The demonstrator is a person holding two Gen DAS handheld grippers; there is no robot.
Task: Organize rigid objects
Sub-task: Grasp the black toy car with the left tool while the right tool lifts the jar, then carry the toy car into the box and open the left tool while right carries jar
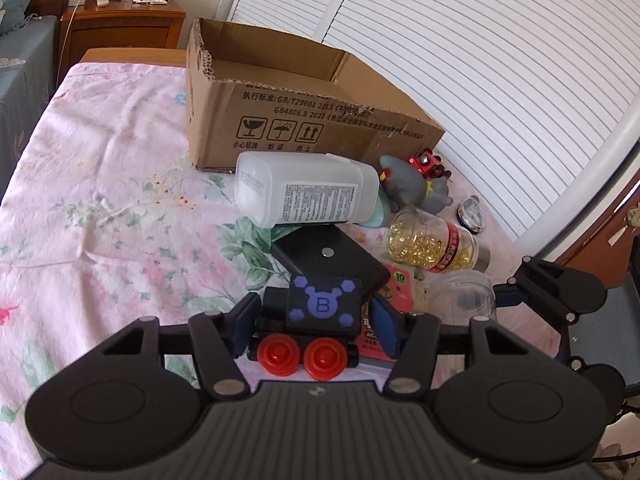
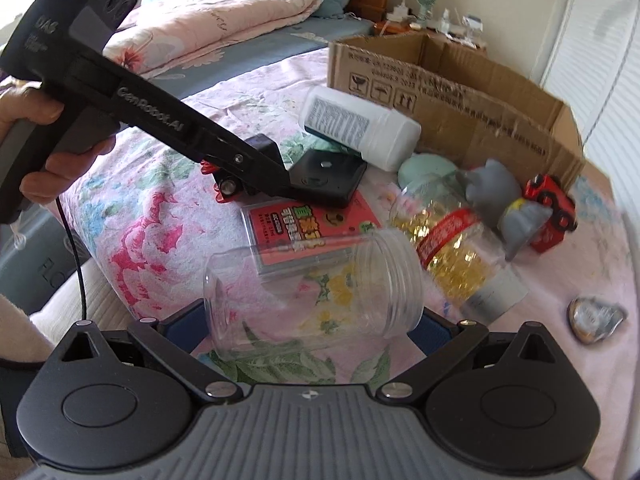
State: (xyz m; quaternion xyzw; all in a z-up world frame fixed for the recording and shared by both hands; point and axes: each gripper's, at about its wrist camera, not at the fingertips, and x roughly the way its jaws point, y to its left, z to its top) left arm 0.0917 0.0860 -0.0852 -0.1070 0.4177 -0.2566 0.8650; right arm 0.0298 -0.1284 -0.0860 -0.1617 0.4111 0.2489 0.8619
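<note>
Pink floral sheeting covers the bed (image 1: 100, 184) on which everything lies. Largest on it is the open cardboard box (image 1: 304, 120), standing at the far side before white louvred doors. Just in front of the box a white plastic bottle (image 1: 308, 190) lies on its side, one end propped on a black flat case (image 1: 332, 258). Right of these a clear bottle of yellow capsules (image 1: 432, 246) lies tipped over, with a grey rubber toy (image 1: 416, 190) and a small red toy car (image 1: 430, 162) beyond it near the box corner. A clear empty jar (image 2: 316, 300) lies on its side between the spread fingers of the right tool (image 2: 316, 332), whose blue pads stand on either side of the jar; whether they touch it I cannot tell. A red card packet (image 2: 312, 232) lies flat partly behind the jar. The left tool (image 1: 316, 320), held by a hand (image 2: 48, 136), is pinching a black toy locomotive (image 1: 316, 320) with red wheels and a purple "B", close beside the black case.
</note>
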